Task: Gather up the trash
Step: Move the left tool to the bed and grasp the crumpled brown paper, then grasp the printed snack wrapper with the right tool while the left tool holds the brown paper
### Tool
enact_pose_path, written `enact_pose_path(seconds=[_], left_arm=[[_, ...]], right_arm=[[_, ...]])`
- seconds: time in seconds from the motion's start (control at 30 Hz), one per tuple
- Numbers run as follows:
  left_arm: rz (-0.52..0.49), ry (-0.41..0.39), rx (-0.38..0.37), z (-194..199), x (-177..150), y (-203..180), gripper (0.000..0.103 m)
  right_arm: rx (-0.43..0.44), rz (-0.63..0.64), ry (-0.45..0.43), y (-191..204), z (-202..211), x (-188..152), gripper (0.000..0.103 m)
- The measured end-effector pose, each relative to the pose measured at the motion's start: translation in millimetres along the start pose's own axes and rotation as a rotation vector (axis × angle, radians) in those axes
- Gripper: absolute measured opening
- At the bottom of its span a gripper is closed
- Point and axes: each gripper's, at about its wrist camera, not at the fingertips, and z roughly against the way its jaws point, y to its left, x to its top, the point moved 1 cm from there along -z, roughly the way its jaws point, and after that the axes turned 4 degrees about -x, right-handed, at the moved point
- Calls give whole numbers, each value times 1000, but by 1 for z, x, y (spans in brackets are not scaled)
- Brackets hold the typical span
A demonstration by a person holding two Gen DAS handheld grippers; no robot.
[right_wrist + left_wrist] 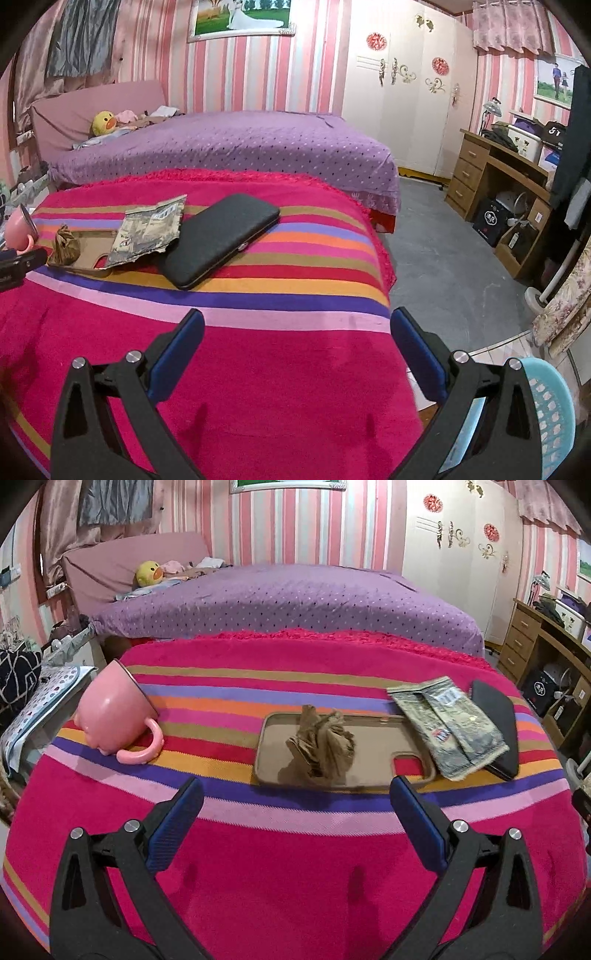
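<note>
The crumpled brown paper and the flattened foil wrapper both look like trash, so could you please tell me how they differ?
The crumpled brown paper is balled up and stands tall; the foil wrapper lies flat. The paper is plain brown, while the wrapper is greyish with print and a barcode. The paper sits wholly inside the brown phone case; the wrapper overlaps that case's edge and the black wallet. Both rest on the striped blanket, and neither is held by a hand-held gripper.
</note>
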Motion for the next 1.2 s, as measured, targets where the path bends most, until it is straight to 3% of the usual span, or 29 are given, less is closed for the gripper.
enact_pose_path(seconds=[0.23, 0.33, 0.4, 0.47, 0.63, 0.73, 0.9, 1.03, 1.1, 1.13, 1.2], left_arm=[[24, 35, -44, -27, 17, -1, 93], [-7, 68, -56, -40, 18, -5, 73], [-8, 102, -84, -47, 16, -6, 48], [4, 108, -102, -48, 16, -4, 44], [12, 55, -107, -27, 14, 4, 44], [-3, 36, -73, -13, 13, 12, 44], [24, 27, -7, -3, 15, 39, 44], [24, 31, 16, -5, 16, 45, 44], [7, 31, 22, -4, 17, 43, 44], [5, 30, 20, -3, 17, 43, 44], [1, 28, 11, -2, 17, 41, 44]], right_arm=[[-1, -6, 38, 9, -10, 0, 98], [5, -6, 45, 10, -12, 1, 98], [9, -4, 39, 11, -11, 2, 98], [16, 11, 33, 17, -12, 4, 98], [74, 31, 34, 42, -20, 19, 98], [106, 67, 24, 68, -29, 37, 98], [110, 124, 45, 111, -55, 57, 98], [51, 183, 84, 136, -81, 67, 97], [37, 201, 113, 143, -89, 67, 90], [46, 210, 136, 147, -93, 66, 79], [31, 236, 128, 152, -91, 64, 74]])
